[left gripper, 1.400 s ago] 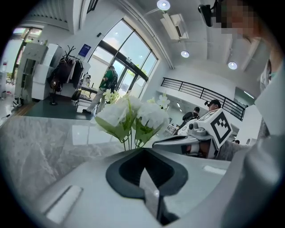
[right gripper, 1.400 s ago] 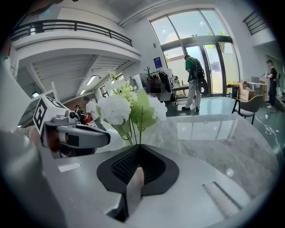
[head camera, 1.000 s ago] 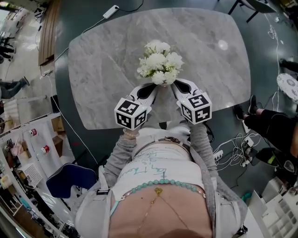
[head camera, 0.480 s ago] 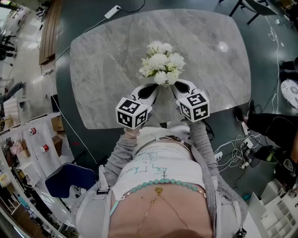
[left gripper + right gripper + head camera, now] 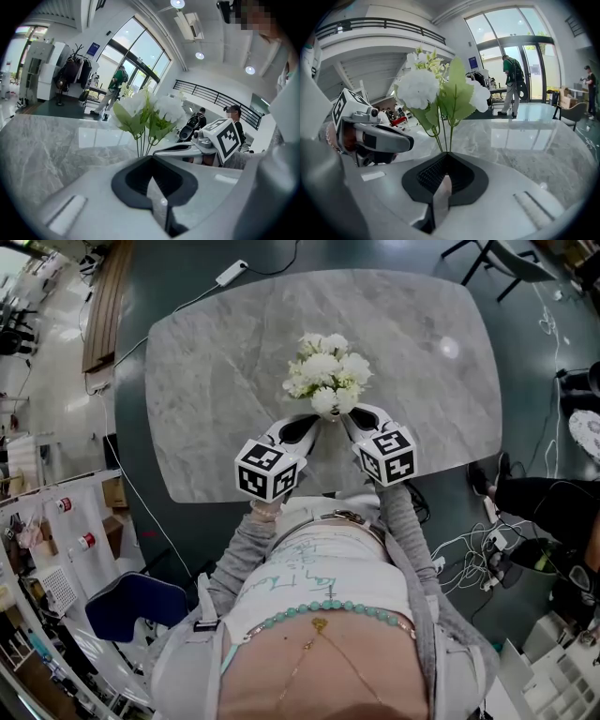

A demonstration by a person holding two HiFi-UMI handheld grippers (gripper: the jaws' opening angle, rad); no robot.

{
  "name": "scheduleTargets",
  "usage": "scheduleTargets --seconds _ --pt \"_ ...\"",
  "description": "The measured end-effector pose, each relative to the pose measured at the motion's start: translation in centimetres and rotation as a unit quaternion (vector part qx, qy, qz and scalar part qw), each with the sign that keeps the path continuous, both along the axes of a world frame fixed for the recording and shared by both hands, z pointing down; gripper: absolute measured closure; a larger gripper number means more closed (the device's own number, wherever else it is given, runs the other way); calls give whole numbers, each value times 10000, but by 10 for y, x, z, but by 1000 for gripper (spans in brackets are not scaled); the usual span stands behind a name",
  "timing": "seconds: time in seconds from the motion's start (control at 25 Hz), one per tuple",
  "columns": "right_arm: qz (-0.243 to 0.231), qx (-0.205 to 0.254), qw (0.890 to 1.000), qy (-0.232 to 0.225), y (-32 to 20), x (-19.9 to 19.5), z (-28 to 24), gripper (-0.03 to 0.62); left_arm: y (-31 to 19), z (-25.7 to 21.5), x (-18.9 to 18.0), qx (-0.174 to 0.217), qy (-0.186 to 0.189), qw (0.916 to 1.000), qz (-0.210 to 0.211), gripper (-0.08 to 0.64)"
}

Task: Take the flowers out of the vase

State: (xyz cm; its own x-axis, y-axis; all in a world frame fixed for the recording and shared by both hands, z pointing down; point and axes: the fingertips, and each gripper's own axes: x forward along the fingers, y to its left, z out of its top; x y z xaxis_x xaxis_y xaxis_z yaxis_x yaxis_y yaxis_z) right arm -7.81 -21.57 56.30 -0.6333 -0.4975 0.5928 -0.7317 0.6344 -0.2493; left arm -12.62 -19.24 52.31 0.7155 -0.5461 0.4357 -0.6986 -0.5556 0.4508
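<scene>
A bunch of white flowers (image 5: 328, 381) with green leaves stands near the front edge of the grey marble table (image 5: 216, 352). The vase is hidden beneath the blooms and my grippers. My left gripper (image 5: 309, 420) points at the bunch from the lower left, its jaws closed together. My right gripper (image 5: 349, 416) mirrors it from the lower right, also shut. In the left gripper view the thin stems (image 5: 143, 147) rise just behind the closed tips (image 5: 151, 161). The right gripper view shows the stems (image 5: 446, 140) the same way. I cannot see either gripper pinching a stem.
The table's front edge (image 5: 309, 491) runs just under my grippers. A blue chair (image 5: 141, 601) stands at the lower left. Cables (image 5: 478, 549) lie on the floor at the right beside a seated person's leg (image 5: 544, 493). A power strip (image 5: 230, 273) lies beyond the table.
The head camera has shifted a little, so the whole scene sits slightly higher and to the right. Both grippers and the flowers hold the same places relative to each other.
</scene>
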Motion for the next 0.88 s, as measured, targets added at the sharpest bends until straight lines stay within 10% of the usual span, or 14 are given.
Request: scheduleTargets --seconds 0.88 --pt "-178 -14 9998 54 -4 -7 2 563 1 -5 3 -8 -43 10000 70 560"
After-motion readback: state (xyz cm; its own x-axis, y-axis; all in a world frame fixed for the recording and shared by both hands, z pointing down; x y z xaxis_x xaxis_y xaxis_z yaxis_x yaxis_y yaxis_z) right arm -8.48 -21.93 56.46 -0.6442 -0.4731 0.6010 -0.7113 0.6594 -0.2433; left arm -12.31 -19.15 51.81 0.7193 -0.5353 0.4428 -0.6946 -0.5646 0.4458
